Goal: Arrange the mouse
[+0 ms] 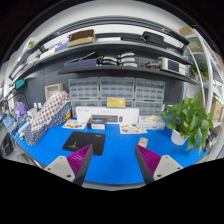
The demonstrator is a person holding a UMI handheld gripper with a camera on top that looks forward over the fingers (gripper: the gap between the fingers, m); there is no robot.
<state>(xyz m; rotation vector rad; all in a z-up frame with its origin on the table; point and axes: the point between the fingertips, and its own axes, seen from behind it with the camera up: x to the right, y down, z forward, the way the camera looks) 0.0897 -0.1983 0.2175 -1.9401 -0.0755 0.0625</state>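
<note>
A black mouse pad (83, 141) lies on the blue table (115, 150), just ahead of my left finger. A small pale object (143, 143), possibly the mouse, sits on the table just beyond my right finger; it is too small to tell for sure. My gripper (113, 165) is open and empty above the table's near part. Its magenta pads (82, 161) stand wide apart with only bare blue table between them.
A green potted plant (188, 120) stands at the right. A checkered bag (45, 118) leans at the left. A grey box (103, 122) and small items line the table's back, under drawer cabinets (115, 93) and cluttered shelves.
</note>
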